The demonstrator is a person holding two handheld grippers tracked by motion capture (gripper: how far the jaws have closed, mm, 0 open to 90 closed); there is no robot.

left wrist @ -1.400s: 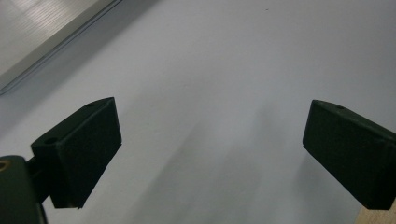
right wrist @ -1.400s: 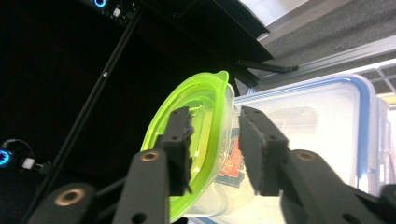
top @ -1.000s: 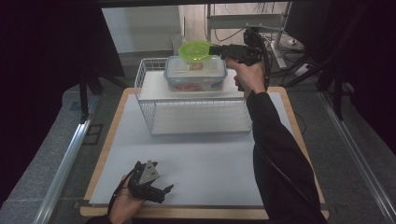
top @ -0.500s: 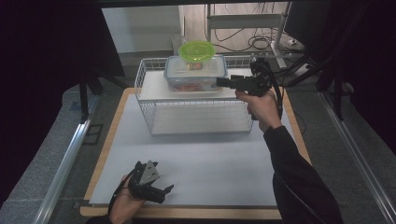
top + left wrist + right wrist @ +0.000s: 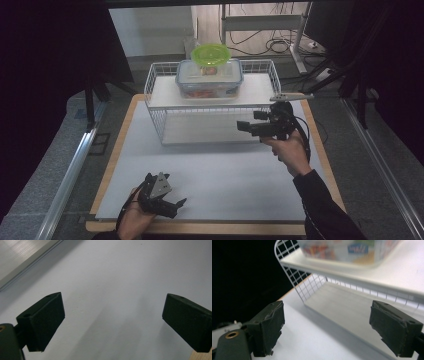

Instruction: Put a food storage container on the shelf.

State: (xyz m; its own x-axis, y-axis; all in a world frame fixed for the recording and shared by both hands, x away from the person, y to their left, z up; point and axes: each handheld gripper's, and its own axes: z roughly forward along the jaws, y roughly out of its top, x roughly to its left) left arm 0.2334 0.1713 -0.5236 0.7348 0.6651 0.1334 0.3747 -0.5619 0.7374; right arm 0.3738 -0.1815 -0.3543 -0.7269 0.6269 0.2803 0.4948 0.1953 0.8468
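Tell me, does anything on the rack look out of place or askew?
Nothing is spilled or damaged. One slightly odd thing: the green bowl sits upside down on the lid of the clear food container, which rests squarely on the white wire rack.

Both hand-held grippers are black with blocky, foam-faced jaws, the left gripper (image 5: 159, 194) topped by a grey three-cornered plate, the right gripper (image 5: 250, 126) trailing a black cable beside the person's dark sleeve (image 5: 327, 212).

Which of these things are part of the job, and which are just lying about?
In the job: green bowl, clear lidded box, white wire rack, right gripper, jaws open and empty.
Lying about: left gripper, cables on the floor.
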